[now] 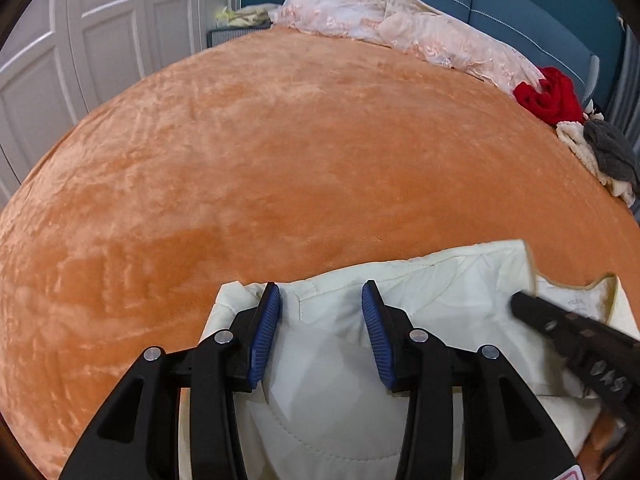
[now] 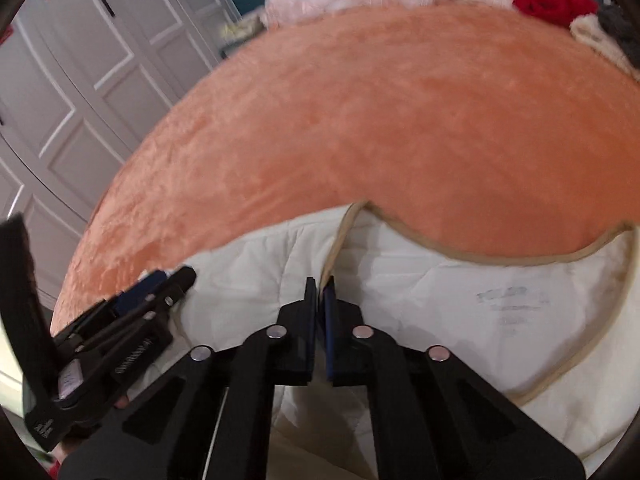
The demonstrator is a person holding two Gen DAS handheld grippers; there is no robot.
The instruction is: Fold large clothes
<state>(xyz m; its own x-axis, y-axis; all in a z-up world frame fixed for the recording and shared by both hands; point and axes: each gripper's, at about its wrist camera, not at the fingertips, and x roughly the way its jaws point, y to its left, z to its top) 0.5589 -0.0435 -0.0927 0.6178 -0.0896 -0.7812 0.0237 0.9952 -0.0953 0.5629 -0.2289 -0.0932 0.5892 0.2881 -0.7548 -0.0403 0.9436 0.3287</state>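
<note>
Cream quilted garment (image 1: 400,304) at the bed's (image 1: 280,140) near edge.
Left gripper (image 1: 321,304) fingers spread wide above it; right gripper (image 2: 320,288) fingers pinched onto its tan-trimmed edge.

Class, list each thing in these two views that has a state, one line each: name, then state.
Left gripper: open, over the jacket, gripping nothing.
Right gripper: shut on the jacket's tan-piped edge.
Jacket: cream, quilted, lying partly spread on the blanket.
Blanket: orange, spread flat.
Pink bedding: crumpled at the far edge.
Red garment: bunched up.
Wardrobe doors: closed.
</note>
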